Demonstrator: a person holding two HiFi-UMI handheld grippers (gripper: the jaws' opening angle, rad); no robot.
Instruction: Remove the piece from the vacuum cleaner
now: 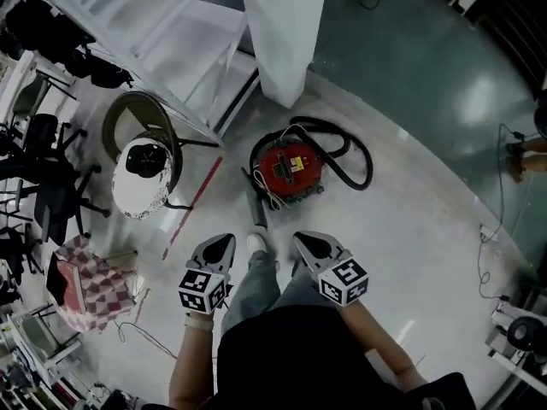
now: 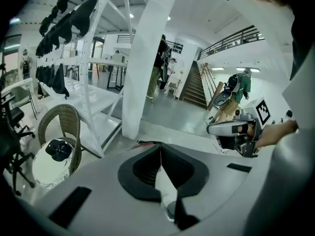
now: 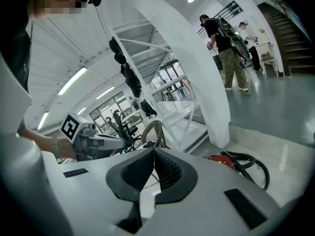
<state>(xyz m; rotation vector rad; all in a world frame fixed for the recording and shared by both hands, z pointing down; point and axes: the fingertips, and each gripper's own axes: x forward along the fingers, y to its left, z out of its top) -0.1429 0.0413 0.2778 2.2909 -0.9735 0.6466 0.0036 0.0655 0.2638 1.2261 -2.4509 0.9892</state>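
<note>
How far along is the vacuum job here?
Nothing looks done: the red vacuum cleaner sits on the floor, hose looped beside it. Nothing in hand: left gripper and right gripper are shut, empty, short of it. Reaching and removing the piece remain.

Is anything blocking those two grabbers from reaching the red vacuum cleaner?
Nothing visible does. The left gripper and right gripper, both shut, hang over bare floor short of the red vacuum cleaner; only its own black hose curls beside it.

Red vacuum cleaner [image 1: 289, 171] with black hose [image 1: 367, 162]; red-and-white checked cloth [image 1: 90, 287]; pale grey floor [image 1: 419, 246].
</note>
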